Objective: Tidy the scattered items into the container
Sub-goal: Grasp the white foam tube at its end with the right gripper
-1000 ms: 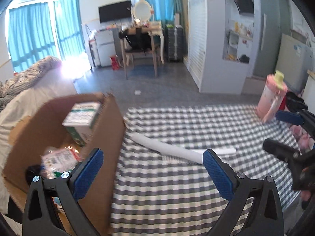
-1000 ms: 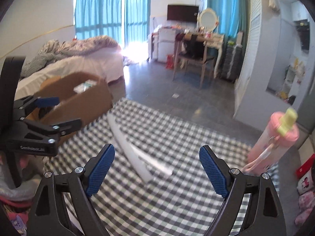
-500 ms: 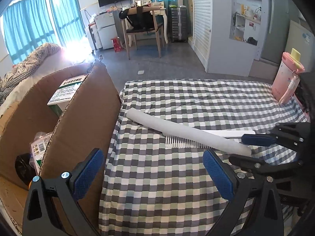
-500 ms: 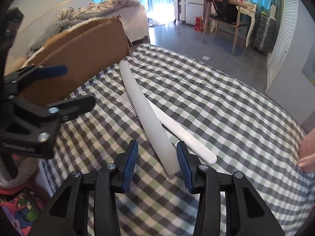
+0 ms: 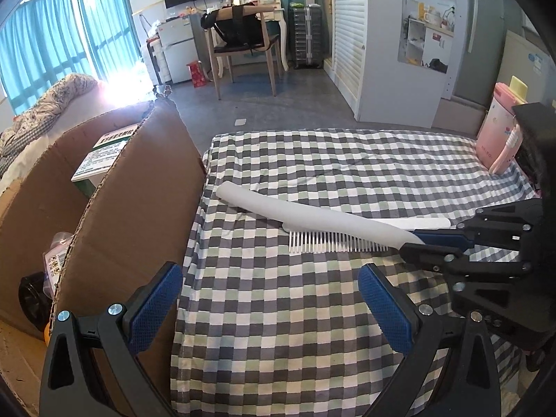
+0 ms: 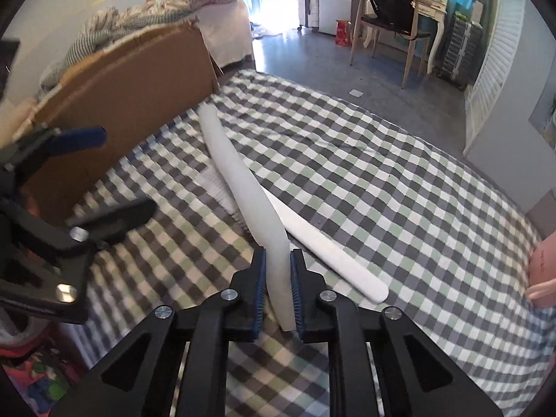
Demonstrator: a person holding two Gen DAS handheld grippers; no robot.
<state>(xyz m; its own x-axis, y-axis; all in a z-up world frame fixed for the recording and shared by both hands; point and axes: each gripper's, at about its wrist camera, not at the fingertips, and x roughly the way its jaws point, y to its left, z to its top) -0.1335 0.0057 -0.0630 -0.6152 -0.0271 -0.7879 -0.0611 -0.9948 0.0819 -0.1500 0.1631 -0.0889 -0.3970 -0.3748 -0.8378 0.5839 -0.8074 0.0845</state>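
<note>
You are at the pick-up step: your right gripper [image 6: 278,288] is closing its jaws on the near end of the white foam tube [image 6: 243,187], whose pads already press it from both sides. The tube lies across the checked tablecloth [image 6: 399,180], its far end just beside the cardboard box [image 5: 139,187], and it rests over a white comb [image 5: 333,239] with a long handle. Your left gripper [image 5: 271,305] hangs released, jaws wide with nothing between them, near the box wall. A second ago your right jaws stood wide apart, high above the cloth; since then they have dropped to the tube and narrowed around it. Next, I judge, you need to lift cleanly so the comb stays behind, then swing the long tube left over the box rim, tilting it to fit inside.
</note>
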